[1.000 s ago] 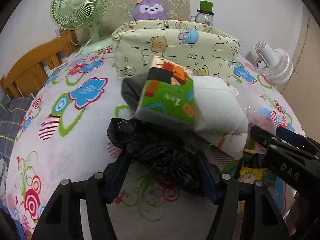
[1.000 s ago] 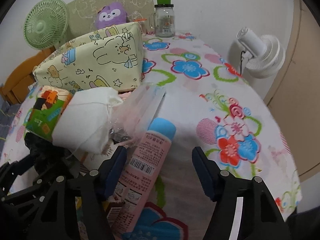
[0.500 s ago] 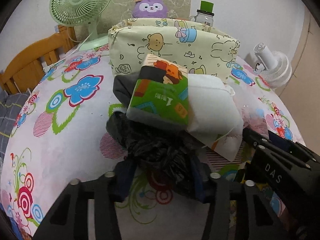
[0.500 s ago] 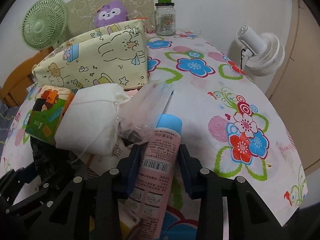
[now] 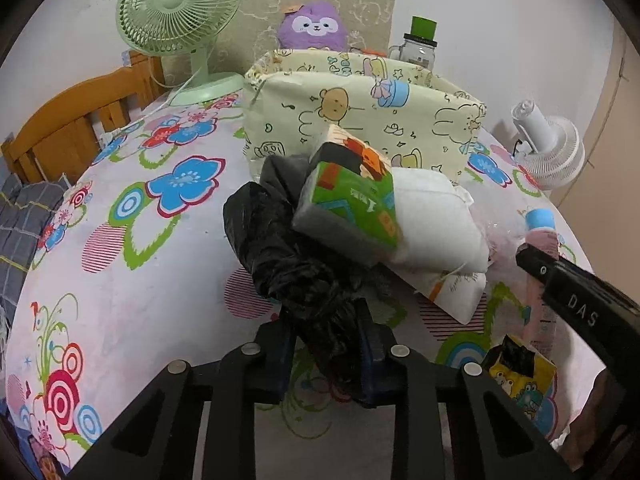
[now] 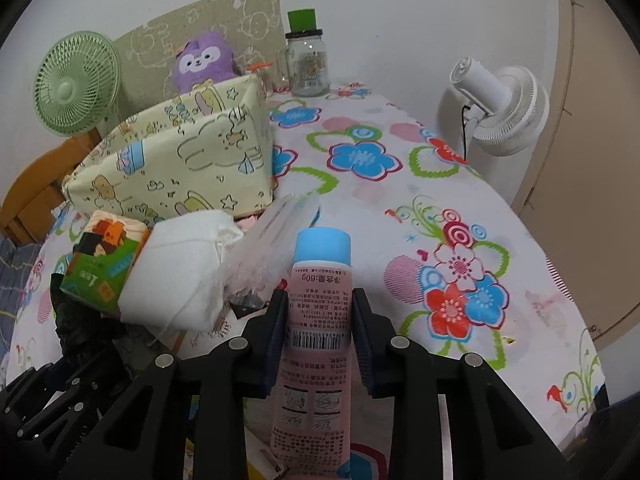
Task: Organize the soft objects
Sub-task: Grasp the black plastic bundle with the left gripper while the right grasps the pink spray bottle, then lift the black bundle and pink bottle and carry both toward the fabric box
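**Gripping 2 items at once: pile may topple**

Clamping: left hand-held gripper (image 5: 326,344) has just been closing and now pinches the black bag (image 5: 288,256) between its pads. Right hand-held gripper (image 6: 320,336) has just been closing too, and squeezes the pink tube (image 6: 316,320) around its middle.

Bag lies on the counter (image 5: 120,260), at the bottom of the pile. Tissue pack (image 5: 352,204) and white pad (image 5: 436,216) lean on top of it. Bin (image 5: 360,120) stands just behind the pile, open at the top.

Risks:
- Lifting the bag likely drags or tips the tissue pack and pad off it.
- Bag is thin and crumpled, so the grip may hold only a fold, which can slip out.
- Tube is smooth, so it could pivot or slide in the pads.
- Clear wrapper (image 6: 276,240) touches the tube and may snag.
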`<action>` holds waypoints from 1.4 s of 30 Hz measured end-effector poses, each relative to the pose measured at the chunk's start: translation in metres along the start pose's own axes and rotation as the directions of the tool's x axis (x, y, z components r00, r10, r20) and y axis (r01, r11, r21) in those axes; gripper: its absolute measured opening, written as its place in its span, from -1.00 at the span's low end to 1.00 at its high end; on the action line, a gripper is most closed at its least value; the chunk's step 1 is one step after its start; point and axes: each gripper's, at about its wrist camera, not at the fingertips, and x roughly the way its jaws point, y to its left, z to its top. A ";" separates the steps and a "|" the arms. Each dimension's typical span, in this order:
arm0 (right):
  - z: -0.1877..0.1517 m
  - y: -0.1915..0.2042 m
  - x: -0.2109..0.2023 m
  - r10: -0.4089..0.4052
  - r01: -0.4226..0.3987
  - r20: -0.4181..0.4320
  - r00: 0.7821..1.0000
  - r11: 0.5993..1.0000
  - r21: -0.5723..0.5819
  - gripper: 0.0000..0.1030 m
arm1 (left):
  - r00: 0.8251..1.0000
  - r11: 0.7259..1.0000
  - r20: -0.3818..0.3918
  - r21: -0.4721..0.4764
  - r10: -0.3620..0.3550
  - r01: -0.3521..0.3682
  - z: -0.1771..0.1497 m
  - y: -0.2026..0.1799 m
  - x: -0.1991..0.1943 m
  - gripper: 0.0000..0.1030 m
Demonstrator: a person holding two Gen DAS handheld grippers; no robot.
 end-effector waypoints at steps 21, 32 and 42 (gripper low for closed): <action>0.025 0.007 -0.075 0.027 -0.023 0.171 0.985 0.999 -0.026 -0.36 | 0.989 1.000 0.148 0.014 -0.011 0.009 0.021 -0.008 -0.067 -0.51; 0.029 0.013 -0.116 0.063 -0.056 0.245 0.967 0.998 -0.036 -0.36 | 0.976 0.999 0.219 0.046 -0.011 0.001 0.029 -0.017 -0.101 -0.51; 0.027 0.026 -0.146 0.089 -0.073 0.289 0.953 0.995 -0.066 -0.36 | 0.962 0.998 0.271 0.069 -0.010 -0.010 0.030 -0.023 -0.128 -0.51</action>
